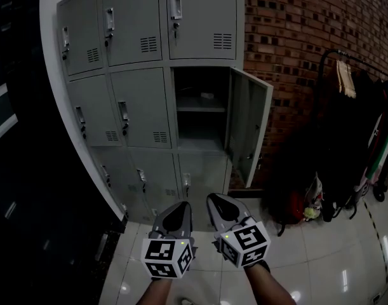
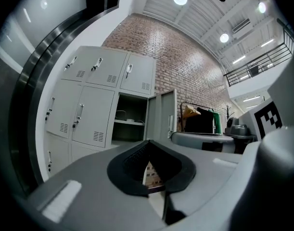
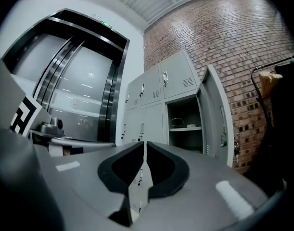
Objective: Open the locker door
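Note:
A grey bank of lockers [image 1: 136, 88] stands against the wall. The middle-row right locker's door [image 1: 249, 127] is swung out to the right, baring a dark inside with a shelf [image 1: 200, 107]. The same open door [image 2: 162, 115] [image 3: 215, 112] shows in both gripper views. My left gripper [image 1: 179, 208] and right gripper [image 1: 216, 202] are held side by side low in the head view, well back from the lockers. Both are shut with nothing between their jaws and touch nothing.
A red brick wall [image 1: 289, 49] runs right of the lockers. A clothes rack with dark garments [image 1: 355, 126] and bags on the floor [image 1: 301, 208] stand at the right. Dark glass panels [image 1: 16, 170] fill the left. The floor is glossy white tile [image 1: 321, 259].

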Motion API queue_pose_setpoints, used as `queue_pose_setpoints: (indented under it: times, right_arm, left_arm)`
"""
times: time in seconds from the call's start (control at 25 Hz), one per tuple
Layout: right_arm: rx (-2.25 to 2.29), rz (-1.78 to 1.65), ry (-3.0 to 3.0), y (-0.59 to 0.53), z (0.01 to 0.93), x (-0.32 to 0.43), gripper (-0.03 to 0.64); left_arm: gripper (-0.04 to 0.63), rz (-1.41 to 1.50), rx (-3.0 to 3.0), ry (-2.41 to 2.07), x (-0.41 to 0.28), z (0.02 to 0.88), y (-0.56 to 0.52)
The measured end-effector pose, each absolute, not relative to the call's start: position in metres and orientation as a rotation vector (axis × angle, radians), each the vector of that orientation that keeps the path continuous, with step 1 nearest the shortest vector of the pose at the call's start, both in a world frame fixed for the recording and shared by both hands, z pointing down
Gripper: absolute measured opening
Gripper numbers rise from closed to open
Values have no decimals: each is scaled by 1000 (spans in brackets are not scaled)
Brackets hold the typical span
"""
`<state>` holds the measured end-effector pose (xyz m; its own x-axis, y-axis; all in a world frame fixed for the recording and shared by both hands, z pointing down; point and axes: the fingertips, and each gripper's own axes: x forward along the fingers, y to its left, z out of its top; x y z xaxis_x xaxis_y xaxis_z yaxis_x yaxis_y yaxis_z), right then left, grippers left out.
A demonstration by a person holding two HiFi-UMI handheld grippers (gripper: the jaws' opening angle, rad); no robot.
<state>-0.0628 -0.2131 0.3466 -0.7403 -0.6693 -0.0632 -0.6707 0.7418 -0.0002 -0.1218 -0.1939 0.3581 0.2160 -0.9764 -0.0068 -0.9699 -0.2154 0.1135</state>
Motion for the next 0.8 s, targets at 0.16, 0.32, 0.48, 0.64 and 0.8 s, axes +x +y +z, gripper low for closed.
queue_pose_setpoints:
  times: [0.16, 0.32, 0.48, 0.64, 0.8]
  right_arm:
    - [-1058, 39, 2894, -186, 348, -42, 2]
    - [-1020, 35, 2905, -157, 350, -21, 2]
    - [-996, 27, 2913, -130, 354, 1, 1]
    - [-968, 26, 2922, -101, 355, 19, 2]
    - [-956, 27, 2922, -74, 355, 30, 0]
  left_arm:
    - [6, -116, 2374, -1934, -93, 357, -170]
    - [6, -112, 2361, -1952, -68, 358, -146]
    - [6, -107, 2354, -1966, -41, 361, -120]
    - [6, -97, 2341, -1975, -19, 363, -94]
    - [6, -90, 2337, -1999, -6, 361, -68]
